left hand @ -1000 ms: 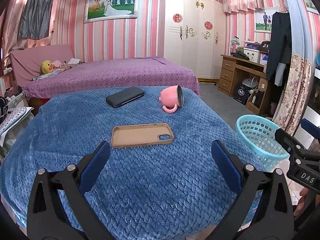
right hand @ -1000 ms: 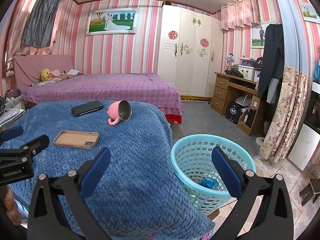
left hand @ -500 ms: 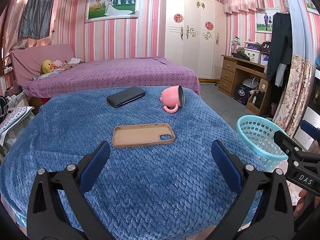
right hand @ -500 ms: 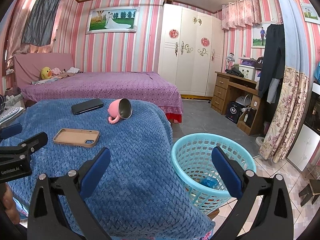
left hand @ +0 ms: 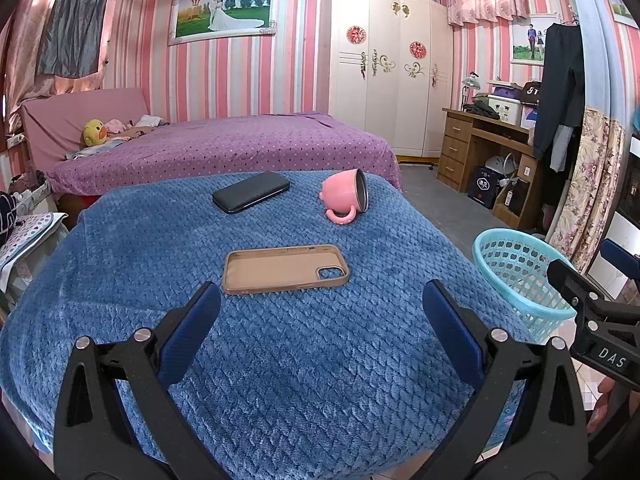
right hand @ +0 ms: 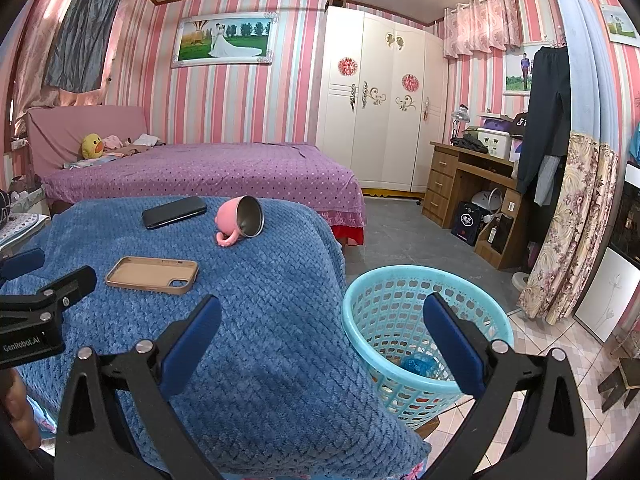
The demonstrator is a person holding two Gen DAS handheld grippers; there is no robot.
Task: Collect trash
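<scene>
A counter draped in a blue quilted blanket carries a tan phone case, a black smartphone and a tipped pink mug. Beside it on the floor, a turquoise plastic basket holds a crumpled blue wrapper. The left tongs and right tongs are spread wide, empty, touching nothing.
</scene>
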